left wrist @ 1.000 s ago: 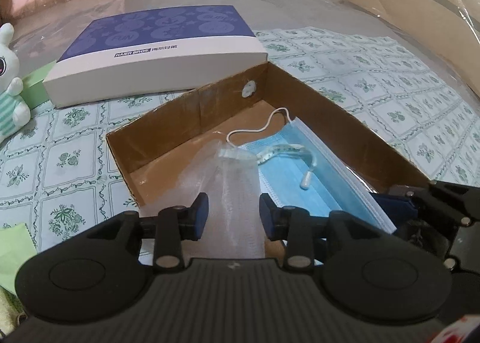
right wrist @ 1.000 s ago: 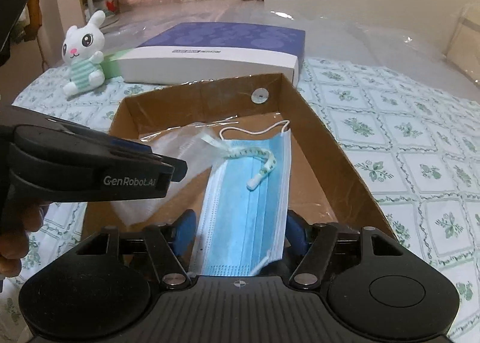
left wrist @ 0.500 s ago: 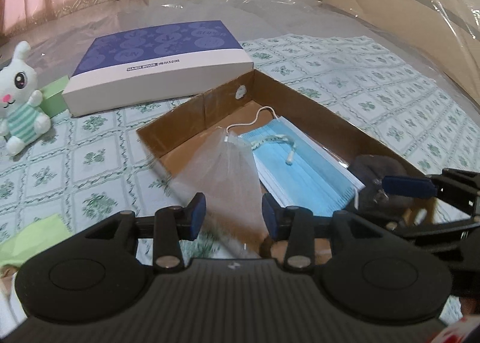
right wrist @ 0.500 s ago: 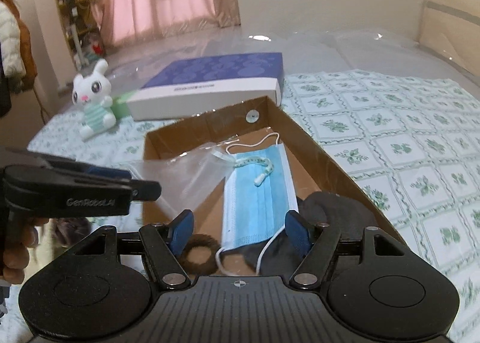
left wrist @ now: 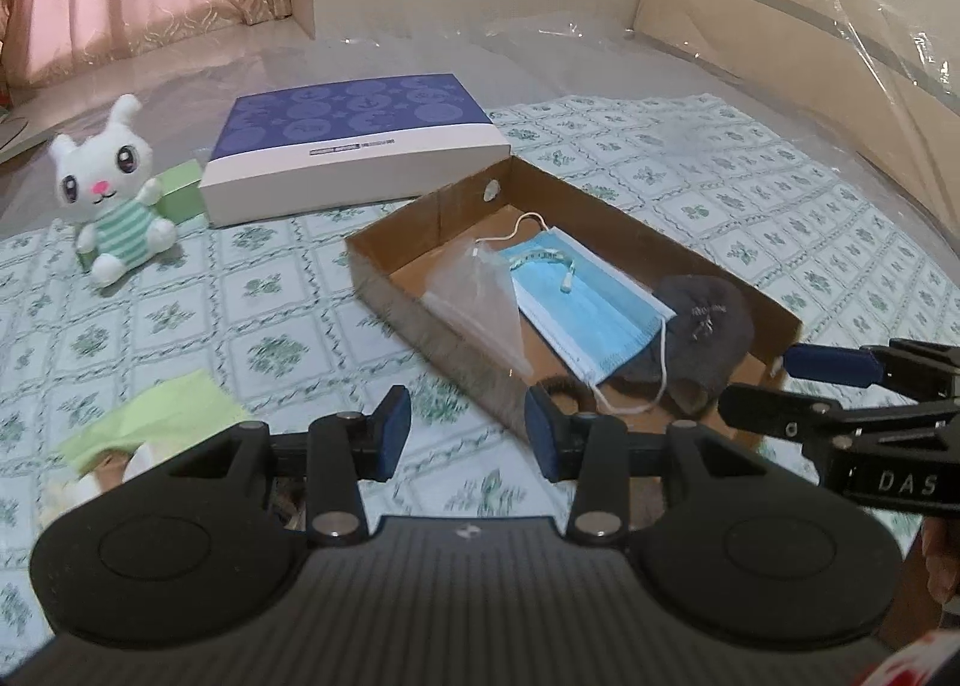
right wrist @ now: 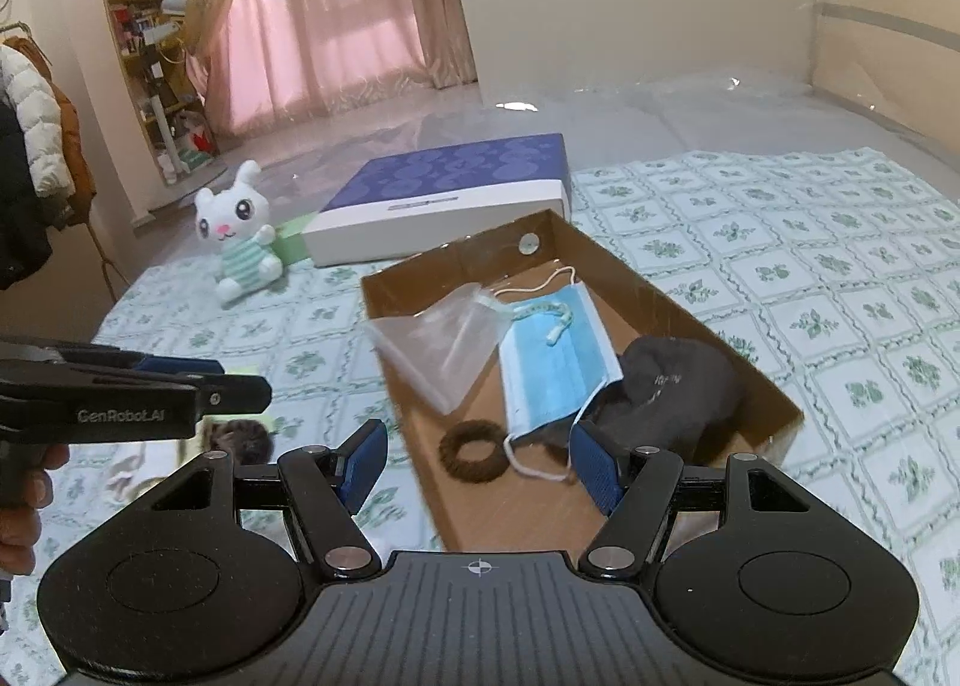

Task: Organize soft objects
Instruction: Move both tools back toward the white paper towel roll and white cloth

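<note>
The cardboard box is the collecting place, and the soft things lie flat on its floor, presumably so they stay together and none hides another. The clear plastic bag leans over the box's left wall, its open end hanging slightly outside. Just right of the bag, the blue face mask lies lengthwise, a pale measuring tape curled on its far end. At the mask's near end sit a brown hair tie, to the left, and a dark grey knit hat, to the right against the box's right wall; the mask's edge overlaps the hat.

Outside the box, the white plush rabbit sits far to its left on the patterned bedspread, beside a purple-and-white flat box. A green cloth lies near-left of the cardboard box. Both look like what remains to be gathered.

The left tool hovers over the bedspread at the box's near-left corner, jaws partly spread, nothing between them; they were just opening. The right tool hangs over the box's near end, jaws spread wide and empty, the hair tie and mask's loop lying below them, apart from the pads.
</note>
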`<state>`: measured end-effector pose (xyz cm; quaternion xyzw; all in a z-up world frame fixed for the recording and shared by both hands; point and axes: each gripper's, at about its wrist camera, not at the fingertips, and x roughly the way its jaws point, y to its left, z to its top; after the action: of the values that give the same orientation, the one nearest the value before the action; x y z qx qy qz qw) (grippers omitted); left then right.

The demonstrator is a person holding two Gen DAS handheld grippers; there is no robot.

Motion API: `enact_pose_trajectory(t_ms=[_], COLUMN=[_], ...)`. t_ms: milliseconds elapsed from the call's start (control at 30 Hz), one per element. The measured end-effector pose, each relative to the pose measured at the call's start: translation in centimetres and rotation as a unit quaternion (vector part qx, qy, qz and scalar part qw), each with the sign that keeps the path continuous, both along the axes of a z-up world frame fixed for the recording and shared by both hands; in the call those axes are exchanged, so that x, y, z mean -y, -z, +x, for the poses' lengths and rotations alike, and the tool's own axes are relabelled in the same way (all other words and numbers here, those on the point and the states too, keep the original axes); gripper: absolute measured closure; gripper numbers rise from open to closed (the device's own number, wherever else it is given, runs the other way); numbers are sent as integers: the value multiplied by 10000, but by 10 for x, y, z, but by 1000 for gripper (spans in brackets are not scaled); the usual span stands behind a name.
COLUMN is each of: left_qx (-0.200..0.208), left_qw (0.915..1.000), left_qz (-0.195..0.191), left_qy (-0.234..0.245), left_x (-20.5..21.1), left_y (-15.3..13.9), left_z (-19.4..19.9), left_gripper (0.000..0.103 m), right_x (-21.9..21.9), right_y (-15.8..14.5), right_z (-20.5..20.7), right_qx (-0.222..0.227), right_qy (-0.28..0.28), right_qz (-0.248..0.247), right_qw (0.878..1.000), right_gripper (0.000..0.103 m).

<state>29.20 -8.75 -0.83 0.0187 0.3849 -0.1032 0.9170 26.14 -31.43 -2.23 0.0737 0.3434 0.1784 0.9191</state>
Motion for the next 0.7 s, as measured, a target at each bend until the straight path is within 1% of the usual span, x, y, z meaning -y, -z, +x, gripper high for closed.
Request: enact_pose_trajectory(t_ms=[267, 700], left_qx=[37, 102], left_qw=[9999, 9993], left_qz=[6, -15], left_qy=[-98, -346], left_x=[-20, -52], left_y=[-13, -28], left_z=[-52, -122], left_gripper=[64, 64], right_x=[-14, -34], right_y=[-13, -20], right_z=[-43, -94], right_qx=[52, 29], right_qy=[-119, -330], right_qz=[55, 102], right_qw=[9999, 9994], right_gripper=[36, 36])
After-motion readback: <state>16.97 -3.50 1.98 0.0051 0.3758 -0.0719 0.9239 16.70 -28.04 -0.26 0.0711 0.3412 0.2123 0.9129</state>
